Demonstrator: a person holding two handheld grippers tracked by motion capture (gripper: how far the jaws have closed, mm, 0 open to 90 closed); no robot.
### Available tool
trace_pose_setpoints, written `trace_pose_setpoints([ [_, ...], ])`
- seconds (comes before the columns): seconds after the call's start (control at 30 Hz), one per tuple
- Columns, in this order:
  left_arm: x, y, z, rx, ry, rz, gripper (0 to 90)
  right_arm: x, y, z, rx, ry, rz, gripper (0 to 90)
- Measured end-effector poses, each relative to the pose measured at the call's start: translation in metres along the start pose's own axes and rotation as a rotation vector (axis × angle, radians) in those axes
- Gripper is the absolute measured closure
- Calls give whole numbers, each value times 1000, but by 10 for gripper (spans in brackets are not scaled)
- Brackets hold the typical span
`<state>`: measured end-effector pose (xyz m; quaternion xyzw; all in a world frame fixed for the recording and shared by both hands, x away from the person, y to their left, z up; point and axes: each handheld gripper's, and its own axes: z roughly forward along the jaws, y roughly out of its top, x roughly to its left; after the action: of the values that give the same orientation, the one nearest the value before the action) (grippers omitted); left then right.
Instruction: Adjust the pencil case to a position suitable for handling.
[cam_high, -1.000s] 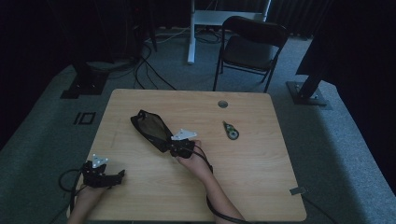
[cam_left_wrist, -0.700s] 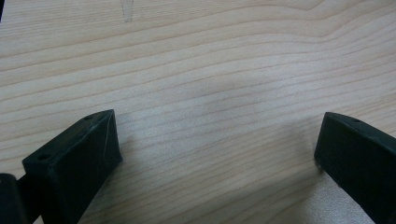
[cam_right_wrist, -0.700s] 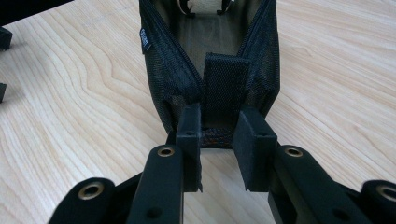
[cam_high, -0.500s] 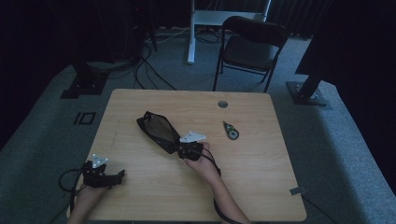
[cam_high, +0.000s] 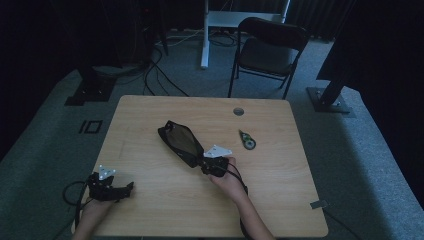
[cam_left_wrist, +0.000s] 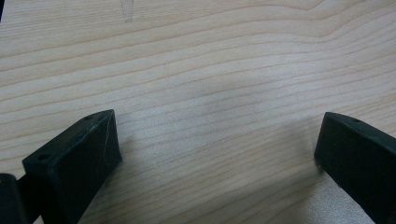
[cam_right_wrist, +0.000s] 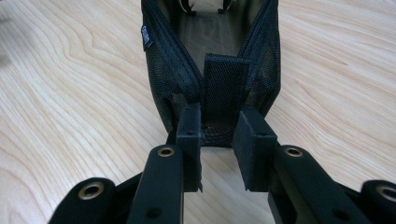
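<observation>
A dim room with dark curtains surrounds a light wooden table (cam_high: 150, 125) standing on grey carpet; a black folding chair (cam_high: 267, 47) stands beyond its far edge and cables trail across the floor at the far left.

The person's right forearm comes in from the bottom edge of the high view and angles up and to the left, the hand wrapped around the right gripper (cam_high: 202, 162) near the middle of the table, its grey plate facing up and its jaws pointing toward the far left. In the right gripper view the right gripper (cam_right_wrist: 218, 128) has its two black pads drawn in on the near end of a black mesh pouch (cam_right_wrist: 210, 60), pinching the end of the pouch where a woven tab rises between them. The left hand rests at the near left corner, holding the left gripper (cam_high: 129, 186) low over the wood with its jaws pointing to the right along the table's front; in the left gripper view its jaws stand wide apart with bare wood grain between them.

The black mesh pouch (cam_high: 180, 142) lies on the table just left of centre. Its long axis runs diagonally, from the pinched end by the right hand up to the far left, and its zip is open, showing a brownish inside.

A small dark roller-shaped object (cam_high: 247, 140) lies well apart to the right, near a round hole (cam_high: 238, 111) in the tabletop.
</observation>
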<state>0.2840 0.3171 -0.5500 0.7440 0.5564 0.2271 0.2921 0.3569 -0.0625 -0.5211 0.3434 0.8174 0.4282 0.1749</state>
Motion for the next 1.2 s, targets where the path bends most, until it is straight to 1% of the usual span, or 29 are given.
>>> trace_pose_setpoints([
  [0.27,0,0,0,0,0,0,2,-10,-12,-18,-1,-24,11,727],
  [0.37,0,0,0,0,0,0,2,-15,-18,-26,-3,-28,29,727],
  [0.5,0,0,0,0,0,0,2,-21,-26,-37,0,-46,35,727],
  [0.53,0,0,0,0,0,0,2,-21,-26,-37,0,-46,35,727],
  [0.57,0,0,0,0,0,0,2,-23,-29,-43,2,-53,35,727],
  [0.77,0,0,0,0,0,0,2,-29,-41,-60,-2,-75,53,727],
  [0.83,0,0,0,0,0,0,2,-30,-46,-65,-1,-79,56,727],
  [0.9,0,0,0,0,0,0,2,-31,-50,-71,-4,-79,74,727],
  [1.03,0,0,0,0,0,0,2,-32,-58,-81,-5,-96,73,727],
  [1.13,0,0,0,0,0,1,2,-32,-62,-86,-8,-102,82,727],
  [1.2,0,0,0,0,0,0,2,-33,-68,-93,-11,-111,94,727],
])
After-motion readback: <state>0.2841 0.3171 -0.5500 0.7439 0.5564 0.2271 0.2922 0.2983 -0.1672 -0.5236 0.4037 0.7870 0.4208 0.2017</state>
